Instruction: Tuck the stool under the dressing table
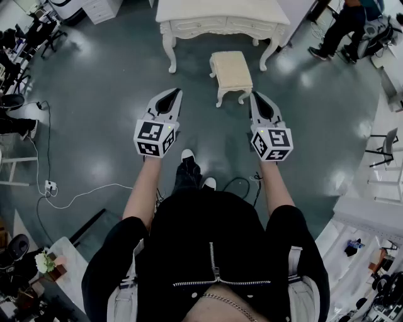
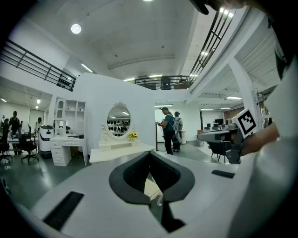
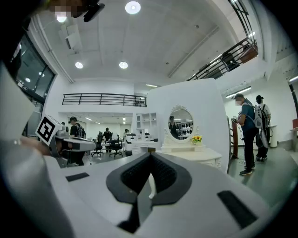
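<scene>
The cream cushioned stool [image 1: 231, 69] stands on the grey floor just in front of the white dressing table [image 1: 220, 19], out from under it, toward the table's right side. My left gripper [image 1: 172, 94] is held in the air short of the stool, to its left; its jaws are shut and hold nothing. My right gripper [image 1: 257, 96] hovers near the stool's right front leg, also shut and holding nothing. In the left gripper view the left gripper [image 2: 150, 155] points at the table [image 2: 121, 151] with its oval mirror [image 2: 118, 122]. The right gripper [image 3: 150, 158] faces the table [image 3: 191, 153] too.
Two people [image 1: 343, 25] stand at the back right, beside the table. Cables [image 1: 63, 195] trail over the floor at the left, near office chairs [image 1: 12, 100]. A white drawer unit [image 1: 101, 9] stands at the back left. A chair [image 1: 384, 148] is at the right.
</scene>
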Action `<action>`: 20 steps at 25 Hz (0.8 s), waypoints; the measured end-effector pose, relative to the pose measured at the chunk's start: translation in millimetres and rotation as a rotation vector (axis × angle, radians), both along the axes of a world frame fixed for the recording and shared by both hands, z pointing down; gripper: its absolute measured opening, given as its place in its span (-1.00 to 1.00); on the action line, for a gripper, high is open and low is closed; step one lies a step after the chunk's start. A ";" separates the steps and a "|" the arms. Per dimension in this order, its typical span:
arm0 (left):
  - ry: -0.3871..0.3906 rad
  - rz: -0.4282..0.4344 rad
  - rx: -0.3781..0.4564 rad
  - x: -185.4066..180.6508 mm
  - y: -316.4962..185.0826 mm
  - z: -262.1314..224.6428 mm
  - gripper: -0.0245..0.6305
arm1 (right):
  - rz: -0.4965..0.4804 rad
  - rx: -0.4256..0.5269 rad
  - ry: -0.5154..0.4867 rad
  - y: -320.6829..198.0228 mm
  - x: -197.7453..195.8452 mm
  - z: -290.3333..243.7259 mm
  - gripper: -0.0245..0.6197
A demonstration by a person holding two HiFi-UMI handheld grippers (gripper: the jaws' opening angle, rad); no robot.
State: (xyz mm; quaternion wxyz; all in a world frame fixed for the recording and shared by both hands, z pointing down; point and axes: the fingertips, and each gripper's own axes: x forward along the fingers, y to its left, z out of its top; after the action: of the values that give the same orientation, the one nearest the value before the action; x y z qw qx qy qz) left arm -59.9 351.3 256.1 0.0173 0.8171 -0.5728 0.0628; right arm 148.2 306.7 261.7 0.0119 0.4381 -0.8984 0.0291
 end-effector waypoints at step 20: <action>0.005 0.036 -0.051 -33.9 -91.3 21.7 -0.86 | 0.007 -0.014 0.006 -88.6 -40.1 9.1 -0.90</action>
State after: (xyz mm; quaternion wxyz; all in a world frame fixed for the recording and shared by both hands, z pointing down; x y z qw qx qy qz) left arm -93.9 259.9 277.8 0.0384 0.8268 -0.5560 0.0758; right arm 108.2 218.0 270.8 0.0175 0.4413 -0.8965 0.0342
